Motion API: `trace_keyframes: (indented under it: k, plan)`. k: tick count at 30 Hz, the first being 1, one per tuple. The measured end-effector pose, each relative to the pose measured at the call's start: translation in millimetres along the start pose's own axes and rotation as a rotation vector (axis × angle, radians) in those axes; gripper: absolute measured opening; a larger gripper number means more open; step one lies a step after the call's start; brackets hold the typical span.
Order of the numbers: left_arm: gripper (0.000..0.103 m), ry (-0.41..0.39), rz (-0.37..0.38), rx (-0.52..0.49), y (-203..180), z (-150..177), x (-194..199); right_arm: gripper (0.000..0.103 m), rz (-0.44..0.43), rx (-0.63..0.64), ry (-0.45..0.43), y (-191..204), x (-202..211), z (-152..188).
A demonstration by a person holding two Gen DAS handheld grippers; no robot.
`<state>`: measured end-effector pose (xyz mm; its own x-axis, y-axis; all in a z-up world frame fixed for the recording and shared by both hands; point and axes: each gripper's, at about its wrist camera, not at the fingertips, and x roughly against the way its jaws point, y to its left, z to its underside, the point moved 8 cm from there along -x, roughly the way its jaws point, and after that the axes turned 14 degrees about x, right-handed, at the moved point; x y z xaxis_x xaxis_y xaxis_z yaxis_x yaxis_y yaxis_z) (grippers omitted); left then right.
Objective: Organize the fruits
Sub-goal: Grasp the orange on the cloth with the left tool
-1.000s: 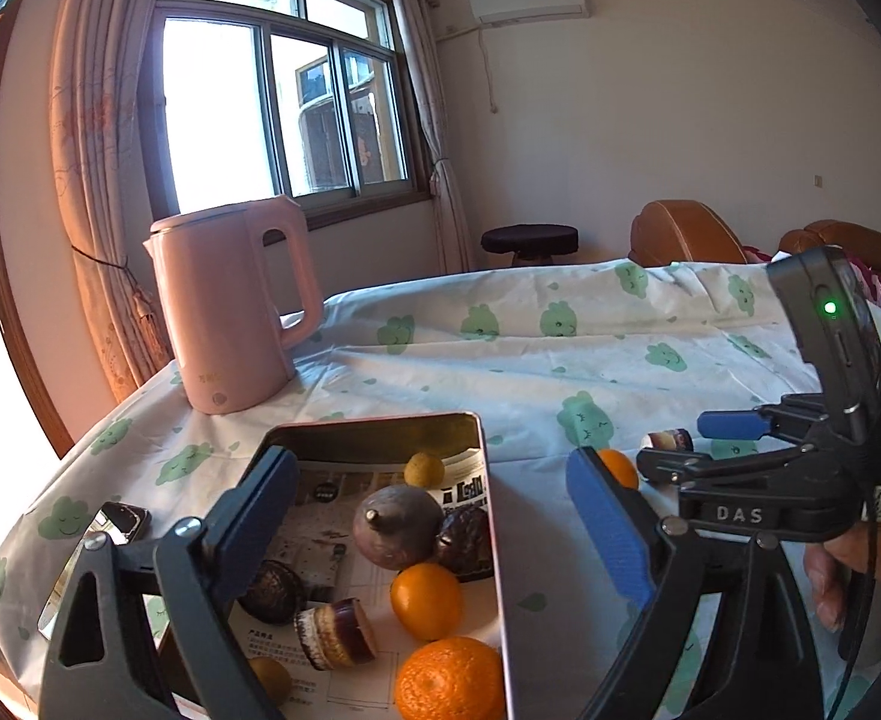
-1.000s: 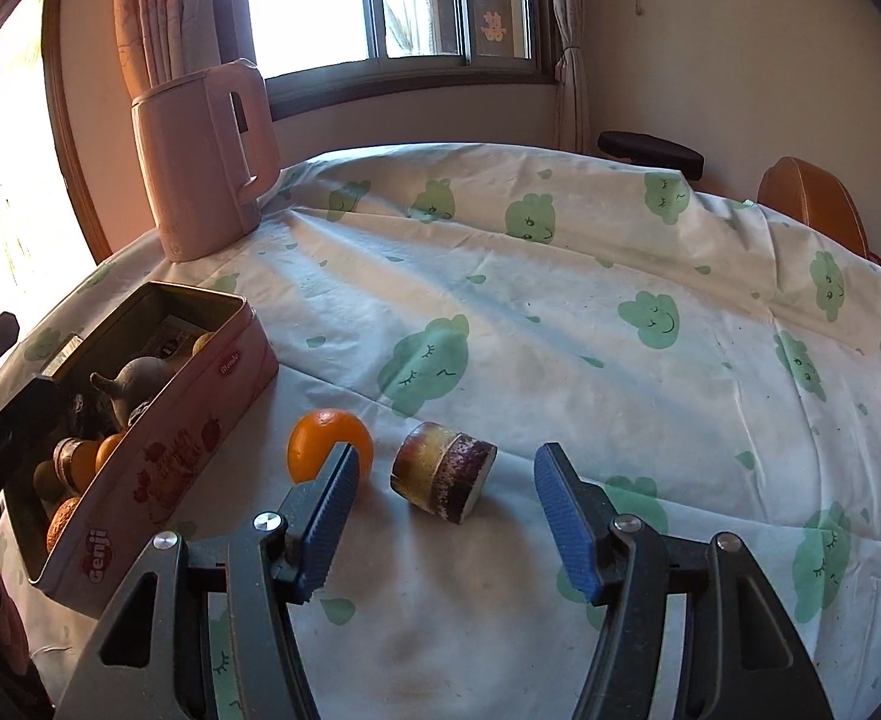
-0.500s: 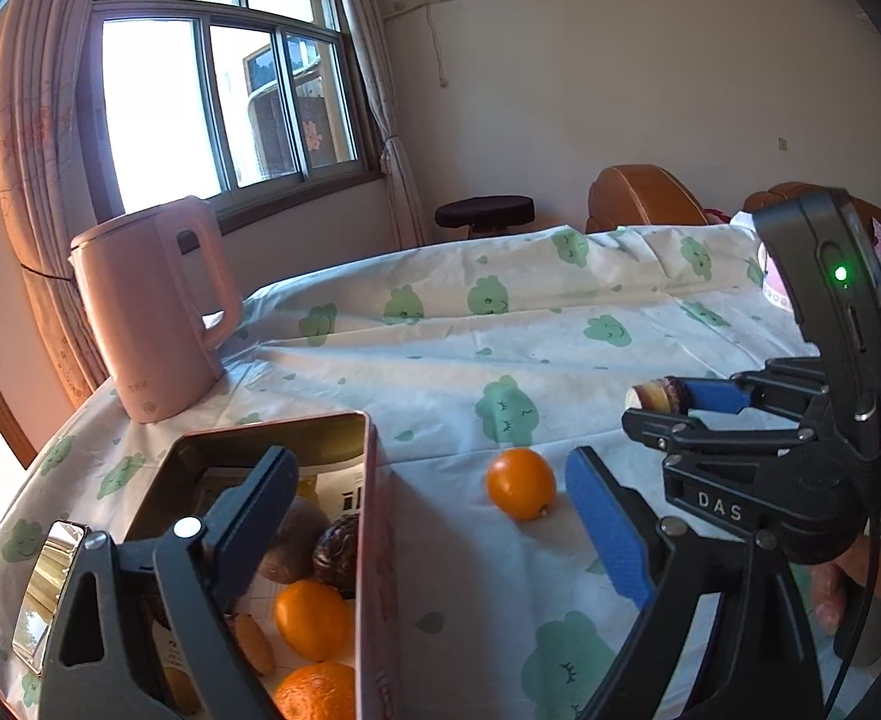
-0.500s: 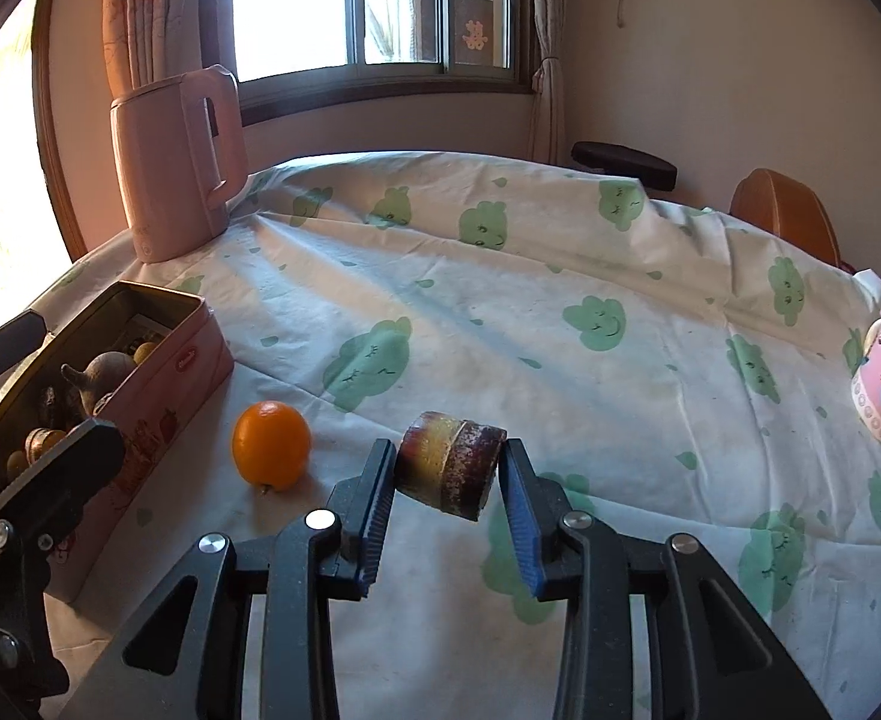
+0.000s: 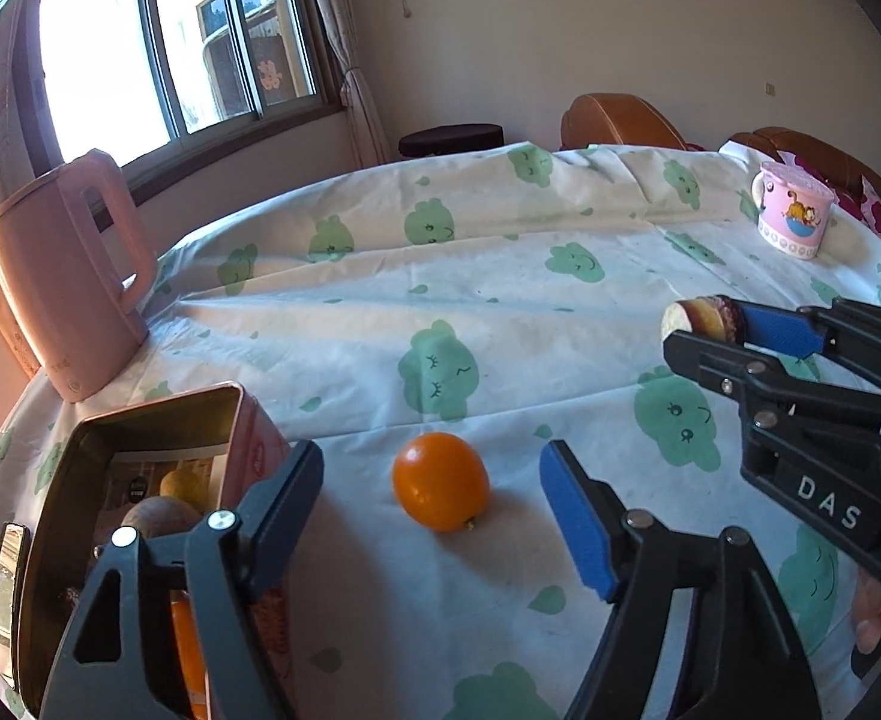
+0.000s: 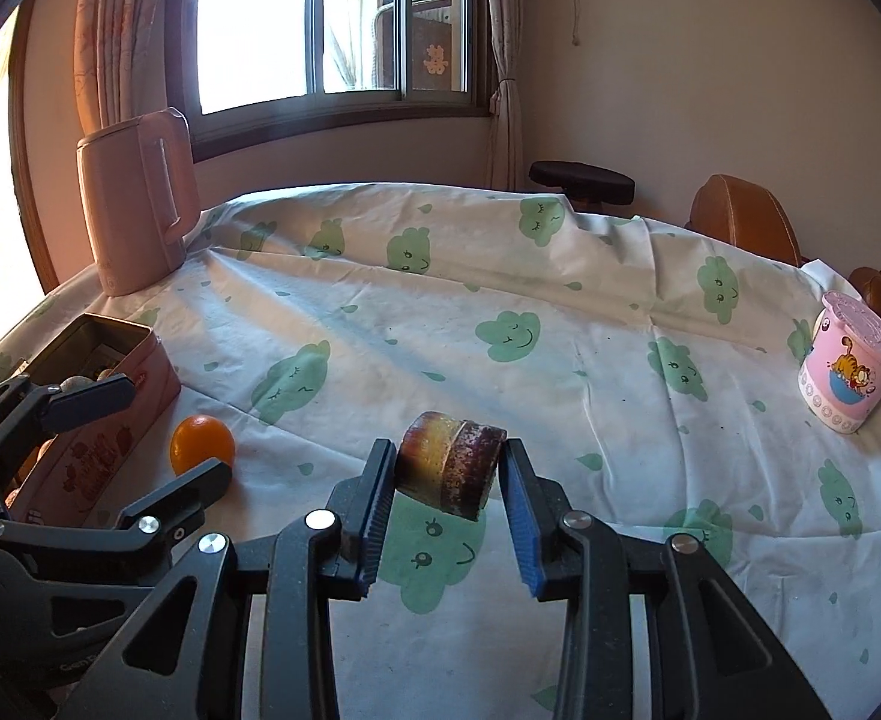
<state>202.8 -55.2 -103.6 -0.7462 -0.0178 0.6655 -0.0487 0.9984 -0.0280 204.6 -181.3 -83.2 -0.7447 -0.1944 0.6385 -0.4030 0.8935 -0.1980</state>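
The right gripper point(image 6: 445, 501) is clamping its blue-padded jaws on a short brown-and-purple cylinder of cut fruit point(image 6: 449, 465), holding it tilted and clear of the white tablecloth with green cloud faces point(image 6: 560, 312). To its left, the left gripper point(image 5: 431, 501) is reaching in with its jaws apart; they have just been closing, and a small round orange fruit point(image 5: 440, 480) is lying on the cloth between them, with neither pad pressing on it. Just beside that orange, to the left, a pink rectangular metal tin point(image 5: 140, 462) is sitting open, holding several fruits, among them a brown one and orange ones. Farther back on the left, a tall pink plastic kettle point(image 5: 68, 282) is standing upright near the window. Well apart, at the far right of the table, a pink cartoon-printed lidded cup point(image 6: 848, 372) is standing.
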Motion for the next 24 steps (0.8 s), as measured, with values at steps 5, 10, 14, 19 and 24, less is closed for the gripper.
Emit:
trace_keyframes:
  k: [5, 10, 14, 19, 24]
  plan:
    - [0.065, 0.059, 0.007, -0.01, -3.6, 1.9, -13.9, 0.037, -0.001, 0.001, -0.006, 1.1, 1.5, 0.0]
    - [0.049, 0.121, 0.027, -0.012, -7.0, 6.7, -26.1, 0.038, -0.006, 0.002, 0.0, 1.9, 0.1, 0.7]
    - [0.037, 0.143, 0.058, 0.011, -5.9, 8.3, -28.4, 0.038, -0.008, 0.002, 0.0, 2.1, -0.2, 0.7]
    - [0.037, 0.112, 0.054, -0.007, -8.5, 6.5, -22.9, 0.038, -0.009, -0.005, -0.018, 0.9, 3.1, 0.4]
    - [0.037, 0.061, 0.057, -0.001, -6.6, 0.6, -14.1, 0.038, -0.004, 0.001, -0.041, 2.1, 7.7, -1.3]
